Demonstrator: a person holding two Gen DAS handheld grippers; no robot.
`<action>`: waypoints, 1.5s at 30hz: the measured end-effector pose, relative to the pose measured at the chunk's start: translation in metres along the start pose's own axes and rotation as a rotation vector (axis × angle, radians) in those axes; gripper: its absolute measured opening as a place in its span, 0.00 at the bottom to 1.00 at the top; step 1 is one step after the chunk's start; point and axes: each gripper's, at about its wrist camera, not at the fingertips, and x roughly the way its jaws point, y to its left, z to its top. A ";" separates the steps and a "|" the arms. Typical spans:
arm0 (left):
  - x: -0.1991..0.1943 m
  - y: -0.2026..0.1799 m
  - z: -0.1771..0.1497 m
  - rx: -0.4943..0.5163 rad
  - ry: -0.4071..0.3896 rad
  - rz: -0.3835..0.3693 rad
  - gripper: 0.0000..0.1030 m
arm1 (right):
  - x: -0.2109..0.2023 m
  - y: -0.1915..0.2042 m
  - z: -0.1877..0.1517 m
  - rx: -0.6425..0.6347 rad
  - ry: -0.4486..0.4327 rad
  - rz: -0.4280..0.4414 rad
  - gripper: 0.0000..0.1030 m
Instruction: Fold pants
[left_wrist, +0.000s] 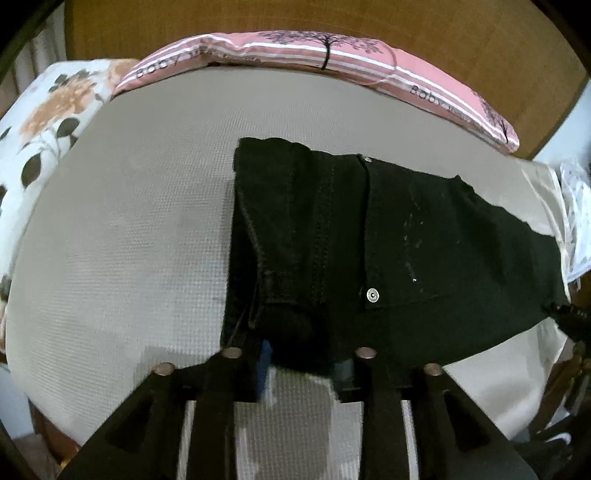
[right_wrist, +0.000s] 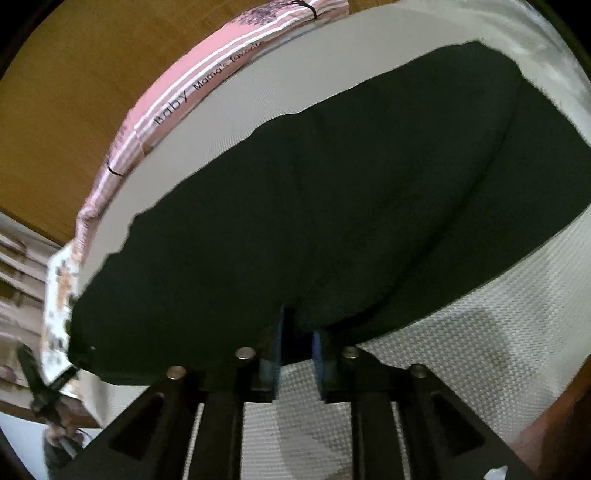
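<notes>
On bed (left_wrist: 110, 229), grey textured cover: black pants (left_wrist: 388, 240) laid flat, waist end with snap button (left_wrist: 372, 294) seen from left view, legs running toward far side. Pink striped pillow (left_wrist: 295, 48) set along headboard. Left claw (left_wrist: 301, 363) parted at near hem, cloth between pads, not pinched. Right claw (right_wrist: 297, 350) slightly parted over near edge of leg (right_wrist: 332, 203), grip not confirmed. Fabric judged soft, limp, medium weight, non-slippery; best taken at waistband and hem edges.

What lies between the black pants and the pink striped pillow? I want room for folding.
Only bare grey bedsheet separates the pants from the pillow, clearest in the left wrist view.
</notes>
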 end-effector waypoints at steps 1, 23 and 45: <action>-0.005 0.003 -0.001 -0.010 0.005 0.011 0.41 | -0.001 -0.005 0.001 0.030 -0.007 0.035 0.24; -0.018 -0.203 0.002 0.483 -0.122 -0.128 0.44 | -0.043 -0.126 0.093 0.324 -0.163 0.035 0.31; 0.056 -0.417 -0.058 0.896 0.005 -0.401 0.44 | -0.053 -0.156 0.143 0.347 -0.151 0.078 0.11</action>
